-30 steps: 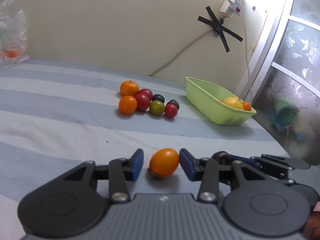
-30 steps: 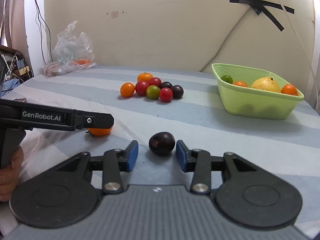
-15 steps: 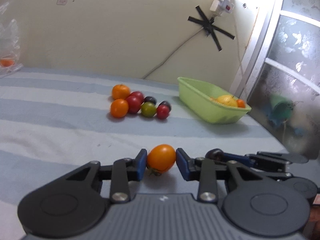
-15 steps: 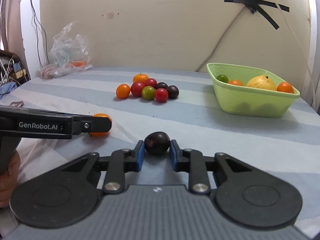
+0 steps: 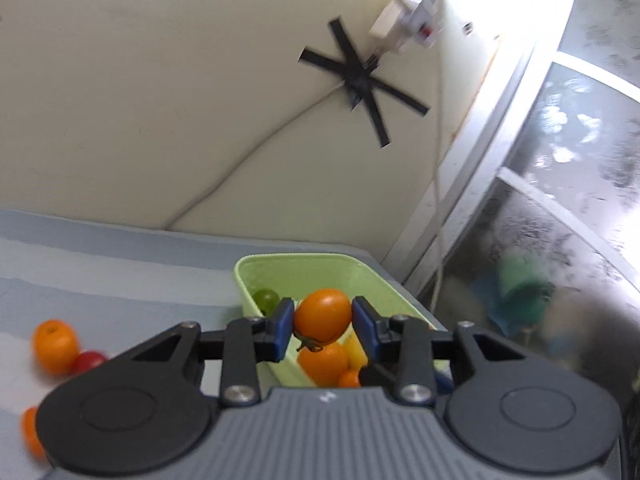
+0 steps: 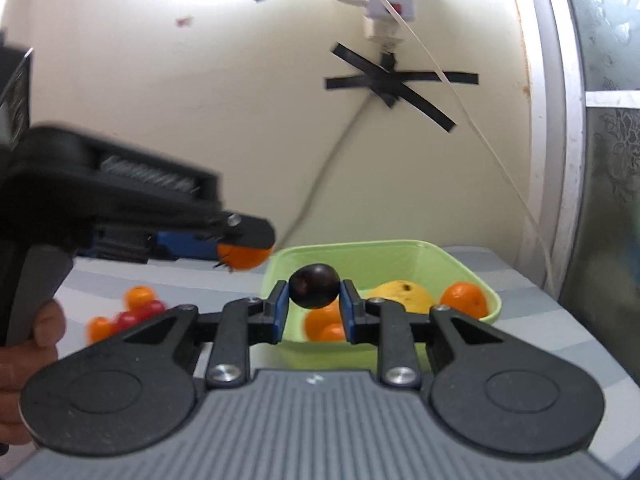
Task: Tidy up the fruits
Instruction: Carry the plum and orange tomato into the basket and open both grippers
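My left gripper is shut on an orange tomato and holds it in the air over the near left part of the green basket. My right gripper is shut on a dark plum and holds it above the basket's near rim. The left gripper also shows in the right wrist view, at the basket's left side with its tomato. The basket holds a yellow fruit, oranges and a green fruit.
A cluster of orange and red fruits lies on the striped cloth left of the basket; it also shows in the right wrist view. A wall with taped cable stands behind. A glass door is at the right.
Both grippers have lifted their fruits off the cloth and carried them forward to the green basket. They were low on the cloth before; now they hover at the basket.
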The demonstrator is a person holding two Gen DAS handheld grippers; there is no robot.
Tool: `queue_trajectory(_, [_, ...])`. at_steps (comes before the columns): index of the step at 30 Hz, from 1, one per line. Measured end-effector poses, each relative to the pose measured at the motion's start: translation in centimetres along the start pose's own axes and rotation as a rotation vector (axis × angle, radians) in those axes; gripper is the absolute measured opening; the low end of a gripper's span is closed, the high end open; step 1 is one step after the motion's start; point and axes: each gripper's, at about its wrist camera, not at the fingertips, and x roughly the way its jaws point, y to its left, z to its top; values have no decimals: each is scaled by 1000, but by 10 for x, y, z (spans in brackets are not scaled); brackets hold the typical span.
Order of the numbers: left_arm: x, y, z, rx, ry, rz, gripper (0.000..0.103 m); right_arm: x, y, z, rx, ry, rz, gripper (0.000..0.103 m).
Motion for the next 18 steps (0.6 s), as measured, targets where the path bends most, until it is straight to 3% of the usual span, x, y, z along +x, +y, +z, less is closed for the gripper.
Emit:
queue_trajectory(6, [39, 3, -6, -41, 67, 38, 34, 6, -7, -9, 29, 21, 22, 31])
queue_trajectory(9, [42, -3, -8, -17, 56, 48, 43, 6, -10, -10, 56, 29, 45, 45])
queue_trajectory(11, [39, -6, -7, -7, 50, 57, 47, 5, -12, -8, 72, 21, 55, 45])
queue_trajectory(14, [16, -5, -3, -15, 12, 46, 47, 0, -12, -9, 83, -7, 52, 45])
queue_trajectory(18, [-47, 21, -2, -67, -95, 46, 47, -18, -9, -11, 65, -109, 27, 43])
